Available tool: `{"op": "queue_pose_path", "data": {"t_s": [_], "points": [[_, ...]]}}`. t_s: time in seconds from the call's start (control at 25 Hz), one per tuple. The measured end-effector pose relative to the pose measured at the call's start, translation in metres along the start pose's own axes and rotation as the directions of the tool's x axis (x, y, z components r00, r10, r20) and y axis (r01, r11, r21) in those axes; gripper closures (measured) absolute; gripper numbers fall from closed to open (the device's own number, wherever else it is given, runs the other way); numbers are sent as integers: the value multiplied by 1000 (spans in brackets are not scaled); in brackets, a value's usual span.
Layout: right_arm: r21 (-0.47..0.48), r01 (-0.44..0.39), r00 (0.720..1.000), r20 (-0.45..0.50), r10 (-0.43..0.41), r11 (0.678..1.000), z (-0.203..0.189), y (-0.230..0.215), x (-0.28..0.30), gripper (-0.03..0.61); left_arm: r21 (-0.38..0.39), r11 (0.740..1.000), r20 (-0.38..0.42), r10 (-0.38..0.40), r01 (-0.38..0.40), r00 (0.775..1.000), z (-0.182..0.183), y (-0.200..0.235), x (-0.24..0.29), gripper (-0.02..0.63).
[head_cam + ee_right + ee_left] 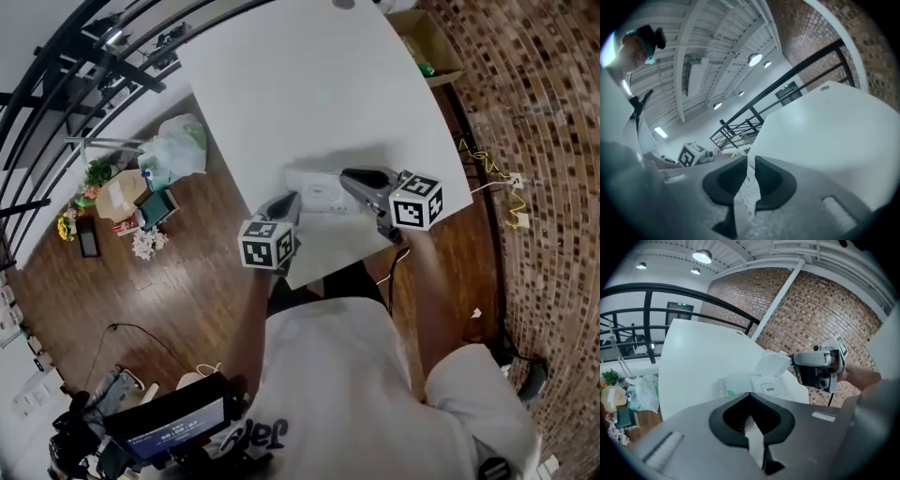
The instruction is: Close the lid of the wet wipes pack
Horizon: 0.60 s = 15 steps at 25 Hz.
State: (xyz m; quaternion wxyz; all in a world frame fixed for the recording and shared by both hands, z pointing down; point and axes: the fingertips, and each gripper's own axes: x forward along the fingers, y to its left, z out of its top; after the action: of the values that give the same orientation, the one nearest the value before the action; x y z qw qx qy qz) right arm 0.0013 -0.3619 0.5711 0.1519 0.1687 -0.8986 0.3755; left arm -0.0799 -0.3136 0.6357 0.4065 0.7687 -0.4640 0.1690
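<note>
The white wet wipes pack (317, 193) lies near the front edge of the white table (309, 84). Its plastic lid (772, 364) stands open, tilted up over the "OPEN" sticker (769, 389). My right gripper (794, 360) comes in from the right at the lid's free top edge. Its jaws are closed to a thin slit, with a white printed strip showing between them in the right gripper view (747, 158). My left gripper (287, 203) is shut, its tips (750, 394) at the pack's near end. I cannot tell whether they pinch the pack.
A cardboard box (427, 42) sits on the floor past the table's far right corner. Bags and flowers (173, 145) lie on the wooden floor to the left. A black railing (670, 310) and a brick wall (811, 310) stand behind the table.
</note>
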Motion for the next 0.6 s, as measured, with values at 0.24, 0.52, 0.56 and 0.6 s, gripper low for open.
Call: {"op": "queue_pose_path", "data": {"t_s": [0.24, 0.52, 0.56, 0.6], "points": [[-192, 27, 992, -116, -50, 981, -28, 18, 1, 529, -1, 1000, 13, -9, 9, 1000, 2, 1, -2, 598], [-278, 47, 963, -244, -118, 959, -60, 21, 14, 551, 8, 1000, 22, -7, 6, 1000, 2, 0, -2, 598], [-280, 51, 960, -250, -124, 959, -61, 20, 17, 551, 9, 1000, 24, -5, 5, 1000, 2, -1, -1, 598], [-284, 57, 957, -257, -133, 957, -62, 19, 20, 552, 10, 1000, 25, -4, 3, 1000, 2, -1, -1, 598]]}}
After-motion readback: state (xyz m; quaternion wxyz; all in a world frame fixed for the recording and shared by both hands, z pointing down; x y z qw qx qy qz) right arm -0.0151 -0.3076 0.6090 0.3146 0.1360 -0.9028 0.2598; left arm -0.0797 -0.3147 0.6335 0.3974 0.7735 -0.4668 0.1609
